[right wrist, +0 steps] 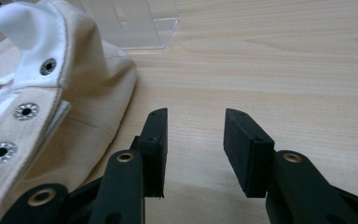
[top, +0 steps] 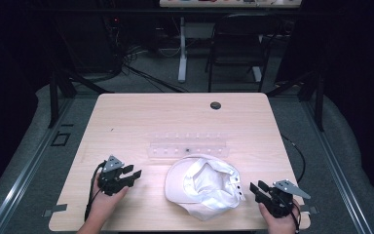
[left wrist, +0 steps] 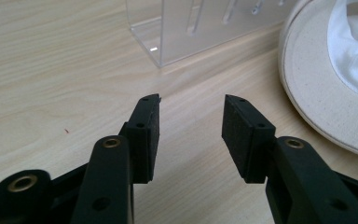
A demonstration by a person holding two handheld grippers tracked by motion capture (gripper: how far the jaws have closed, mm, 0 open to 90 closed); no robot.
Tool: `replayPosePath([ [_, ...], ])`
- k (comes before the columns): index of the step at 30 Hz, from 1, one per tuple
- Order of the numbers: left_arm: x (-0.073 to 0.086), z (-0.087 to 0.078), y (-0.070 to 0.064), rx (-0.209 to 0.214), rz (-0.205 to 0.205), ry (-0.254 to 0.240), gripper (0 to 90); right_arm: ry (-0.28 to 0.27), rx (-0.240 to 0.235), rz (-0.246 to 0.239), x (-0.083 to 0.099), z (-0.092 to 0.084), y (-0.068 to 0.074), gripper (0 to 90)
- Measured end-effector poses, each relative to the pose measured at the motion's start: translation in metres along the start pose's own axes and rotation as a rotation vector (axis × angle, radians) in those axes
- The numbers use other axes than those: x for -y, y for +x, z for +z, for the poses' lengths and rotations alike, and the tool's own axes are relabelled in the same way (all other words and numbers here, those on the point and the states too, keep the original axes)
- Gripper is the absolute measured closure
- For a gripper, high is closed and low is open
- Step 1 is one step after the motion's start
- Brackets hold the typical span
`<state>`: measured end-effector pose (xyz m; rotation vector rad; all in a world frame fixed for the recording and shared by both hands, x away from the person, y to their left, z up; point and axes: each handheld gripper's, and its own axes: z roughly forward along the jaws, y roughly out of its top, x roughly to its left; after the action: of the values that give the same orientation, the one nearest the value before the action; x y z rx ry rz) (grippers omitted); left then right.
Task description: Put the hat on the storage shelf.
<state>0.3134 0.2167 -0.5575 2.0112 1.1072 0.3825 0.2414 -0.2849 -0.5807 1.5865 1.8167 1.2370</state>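
Observation:
A cream-white cap (top: 202,185) lies upside down at the front middle of the wooden table (top: 141,117), its white lining facing up. My left gripper (top: 132,174) rests on the table to the cap's left, open, with bare wood between its pads. From the left gripper view the cap's brim (left wrist: 326,88) curves past on the right, beyond the left gripper (left wrist: 191,116). My right gripper (top: 254,189) sits at the cap's right, open and holding nothing. In the right gripper view the right gripper (right wrist: 195,128) points past the cap's snap strap (right wrist: 23,112), which lies to its left.
A clear acrylic rack (top: 189,146) stands just behind the cap; its corner (left wrist: 177,28) shows ahead of the left gripper. A round cable hole (top: 215,105) is near the table's far edge. A dark chair (top: 236,44) and desk legs stand beyond the table.

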Motion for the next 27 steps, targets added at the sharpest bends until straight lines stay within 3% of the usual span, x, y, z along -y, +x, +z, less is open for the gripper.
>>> replayPosePath([
  [4, -0.001, 0.0, -0.002, 0.003, 0.022, 0.01, 59.7, 0.017, 0.0, -0.01, -0.004, 0.0, 0.002, 60.3],
  [9, -0.001, -0.001, -0.006, 0.007, 0.014, -0.008, 56.8, 0.062, -0.015, 0.021, -0.014, -0.003, 0.003, 59.9],
  [10, -0.002, -0.001, -0.007, 0.01, 0.02, -0.004, 56.4, 0.084, -0.034, 0.042, -0.02, -0.005, 0.002, 60.0],
  [13, -0.001, -0.001, -0.009, 0.01, 0.017, -0.001, 56.1, 0.118, -0.07, 0.045, -0.027, -0.007, 0.002, 60.8],
  [15, -0.001, -0.002, -0.01, 0.016, 0.021, -0.004, 57.3, 0.158, -0.1, 0.037, -0.037, -0.009, 0.003, 61.3],
  [18, -0.002, -0.002, -0.01, 0.019, 0.02, -0.002, 57.4, 0.187, -0.098, 0.008, -0.046, -0.011, 0.006, 61.3],
  [27, -0.001, -0.001, -0.009, 0.034, -0.007, -0.01, 55.0, 0.233, -0.122, -0.038, -0.063, -0.011, 0.014, 63.0],
])
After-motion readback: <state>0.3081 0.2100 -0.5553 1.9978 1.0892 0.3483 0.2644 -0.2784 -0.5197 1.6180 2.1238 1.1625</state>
